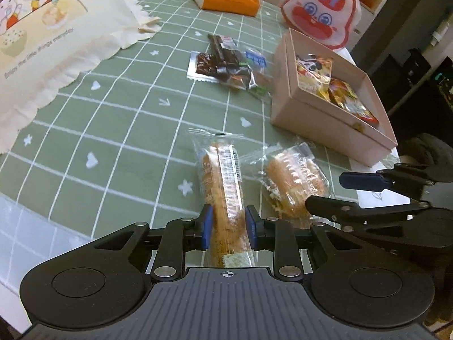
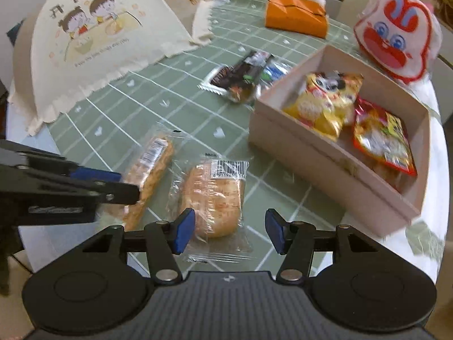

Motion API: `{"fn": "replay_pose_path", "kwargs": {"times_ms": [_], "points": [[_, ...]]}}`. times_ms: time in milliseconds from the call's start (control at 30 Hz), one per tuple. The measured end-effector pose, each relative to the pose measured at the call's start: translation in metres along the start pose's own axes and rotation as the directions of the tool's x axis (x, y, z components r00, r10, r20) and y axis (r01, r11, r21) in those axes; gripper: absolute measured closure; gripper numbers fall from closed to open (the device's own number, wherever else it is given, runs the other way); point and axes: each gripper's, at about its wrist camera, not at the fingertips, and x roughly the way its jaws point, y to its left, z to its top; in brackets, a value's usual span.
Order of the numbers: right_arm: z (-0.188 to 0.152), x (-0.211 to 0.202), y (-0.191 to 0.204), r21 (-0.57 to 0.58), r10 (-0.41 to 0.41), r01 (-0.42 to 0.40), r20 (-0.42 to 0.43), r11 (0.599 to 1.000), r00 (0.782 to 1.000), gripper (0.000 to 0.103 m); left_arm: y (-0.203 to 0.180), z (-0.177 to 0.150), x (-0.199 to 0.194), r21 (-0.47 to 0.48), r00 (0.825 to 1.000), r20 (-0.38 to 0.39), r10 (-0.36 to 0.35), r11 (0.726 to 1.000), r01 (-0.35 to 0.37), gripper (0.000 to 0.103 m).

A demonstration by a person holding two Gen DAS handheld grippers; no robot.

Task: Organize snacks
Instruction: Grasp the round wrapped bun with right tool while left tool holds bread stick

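My left gripper (image 1: 228,228) is shut on a long wrapped bread stick (image 1: 223,187), which lies on the green checked tablecloth; it also shows in the right wrist view (image 2: 150,172). A second, rounder wrapped bun (image 2: 212,198) lies just right of it, also seen in the left wrist view (image 1: 294,184). My right gripper (image 2: 230,233) is open, its pads on either side of the bun's near end, above it. A pink open box (image 2: 334,170) to the right holds two colourful snack bags (image 2: 325,99). A pile of small dark snack packets (image 2: 243,76) lies further back.
A cream cloth cover with a cartoon print (image 2: 93,36) stands at the back left. An orange box (image 2: 297,14) and a red-and-white cartoon bag (image 2: 396,34) sit at the far side. The table's edge runs close on the right, beyond the pink box.
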Motion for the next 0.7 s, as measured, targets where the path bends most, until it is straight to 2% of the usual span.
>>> {"fn": "replay_pose_path", "kwargs": {"times_ms": [167,267,367,533,667,700], "points": [[-0.015,-0.008,0.012,-0.031,-0.054,0.055,0.046,0.998,0.997,0.048,0.011,-0.009,-0.008,-0.021,1.000,0.017,0.004,1.000,-0.004,0.074],[-0.015,-0.011,0.015,-0.032,-0.045,0.046,0.045,0.998,0.998,0.042,0.016,-0.012,-0.013,-0.017,0.999,0.037,0.028,0.999,-0.027,0.071],[-0.009,-0.011,0.014,-0.008,-0.027,0.027,0.065,1.000,0.998,0.042,0.022,-0.016,-0.018,-0.029,0.997,0.055,0.046,0.999,-0.044,0.070],[0.007,0.004,0.009,0.032,-0.065,0.063,0.081,0.998,0.995,0.042,0.031,-0.020,-0.018,-0.067,0.999,0.038,-0.019,0.997,0.022,0.070],[0.005,0.015,0.012,0.050,0.014,-0.015,0.033,0.999,0.999,0.041,0.022,-0.022,-0.016,-0.025,0.999,0.026,-0.024,0.999,0.025,0.072],[0.003,0.016,0.013,0.059,0.024,-0.026,0.023,0.998,0.999,0.044,0.020,-0.022,-0.016,-0.017,0.999,0.025,-0.025,1.000,0.026,0.072]]}}
